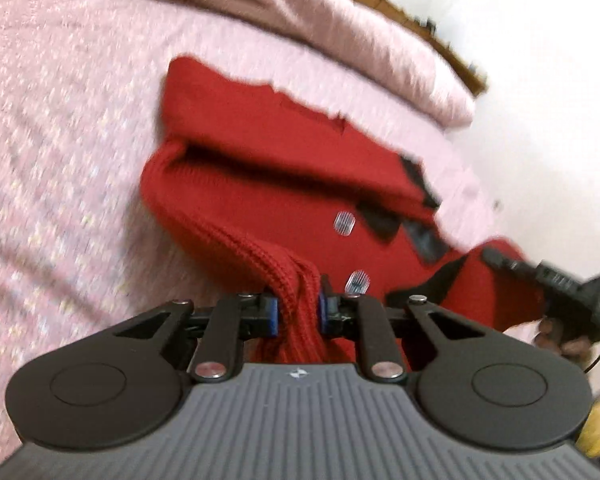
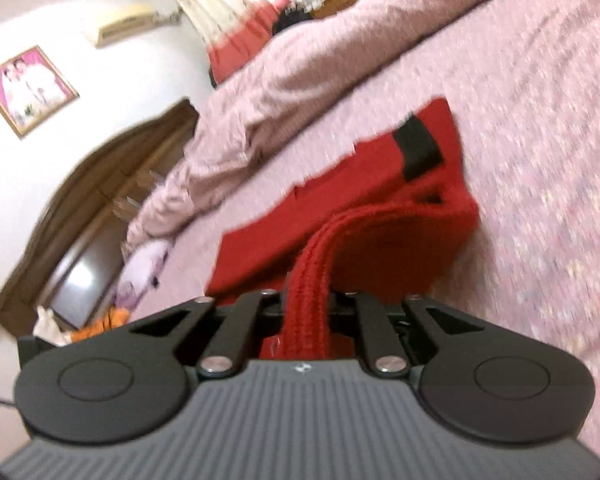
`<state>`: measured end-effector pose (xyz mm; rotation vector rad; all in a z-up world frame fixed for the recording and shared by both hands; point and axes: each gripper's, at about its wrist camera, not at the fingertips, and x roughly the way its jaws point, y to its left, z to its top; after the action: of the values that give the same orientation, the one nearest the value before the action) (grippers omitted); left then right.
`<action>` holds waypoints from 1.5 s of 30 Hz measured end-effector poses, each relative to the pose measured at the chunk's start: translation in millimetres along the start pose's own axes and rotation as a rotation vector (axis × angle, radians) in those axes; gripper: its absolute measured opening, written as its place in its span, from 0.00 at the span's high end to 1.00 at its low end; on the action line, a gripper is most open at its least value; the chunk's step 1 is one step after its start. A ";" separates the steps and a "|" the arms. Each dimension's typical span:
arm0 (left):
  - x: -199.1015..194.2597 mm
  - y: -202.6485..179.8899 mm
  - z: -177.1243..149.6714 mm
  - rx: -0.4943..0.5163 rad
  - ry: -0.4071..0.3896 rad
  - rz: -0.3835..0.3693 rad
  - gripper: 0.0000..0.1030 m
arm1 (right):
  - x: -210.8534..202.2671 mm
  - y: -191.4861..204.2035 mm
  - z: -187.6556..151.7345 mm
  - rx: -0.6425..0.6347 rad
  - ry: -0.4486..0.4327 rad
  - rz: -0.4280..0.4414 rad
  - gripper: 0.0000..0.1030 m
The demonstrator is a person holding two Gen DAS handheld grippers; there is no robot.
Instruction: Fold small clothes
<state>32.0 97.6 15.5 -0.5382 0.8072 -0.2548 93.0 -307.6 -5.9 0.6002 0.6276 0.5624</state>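
Note:
A small red knit sweater point(image 1: 268, 168) with black trim and pale buttons lies partly lifted off a pink bedspread point(image 1: 60, 140). My left gripper point(image 1: 298, 312) is shut on its ribbed hem, the fabric bunched between the blue pads. In the right wrist view the same red sweater point(image 2: 340, 208) rises from the pink bedspread point(image 2: 540, 160), and my right gripper point(image 2: 306, 312) is shut on another stretch of the ribbed edge. The right gripper point(image 1: 512, 266) also shows at the far right of the left wrist view, in a hand, pinching the garment.
A rumpled pink quilt point(image 2: 300, 60) lies bunched along the far side of the bed. A dark wooden headboard point(image 2: 112, 184) stands against the white wall, with a framed picture point(image 2: 28, 90) above it. Small soft items point(image 2: 140, 268) lie by the pillows.

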 end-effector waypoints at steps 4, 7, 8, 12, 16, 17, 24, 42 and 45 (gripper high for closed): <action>-4.9 -4.0 33.0 -0.037 -0.097 -0.036 0.80 | 10.1 -1.8 23.6 0.020 -0.068 0.021 0.89; -5.5 -7.3 56.4 -0.033 -0.151 -0.038 0.80 | 21.3 -5.5 40.2 0.024 -0.108 0.020 0.89; -2.6 -8.8 64.1 -0.033 -0.166 -0.035 0.80 | 23.7 -6.4 44.9 0.028 -0.118 0.021 0.89; 10.2 -0.3 95.0 -0.076 -0.201 -0.013 0.80 | 40.4 -18.4 66.9 0.085 -0.155 0.039 0.89; 34.1 7.3 120.0 -0.103 -0.216 0.061 0.80 | 60.0 -26.6 86.6 0.096 -0.188 0.004 0.89; 39.2 9.3 125.3 -0.106 -0.224 0.083 0.80 | 64.6 -27.4 90.4 0.097 -0.197 -0.006 0.89; 75.5 42.4 156.7 -0.159 -0.207 0.180 0.80 | 97.7 -39.7 110.7 0.076 -0.226 -0.083 0.89; 84.3 45.7 179.9 0.024 -0.048 0.221 0.45 | 124.3 -58.1 86.4 0.009 -0.160 -0.328 0.70; 71.5 42.9 178.5 0.021 -0.087 0.245 0.32 | 112.5 -47.3 79.5 -0.045 -0.179 -0.358 0.49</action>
<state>213.0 167.8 49.3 -0.4232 0.7765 -0.0139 236.7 -295.2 -26.3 0.4755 0.5356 0.1845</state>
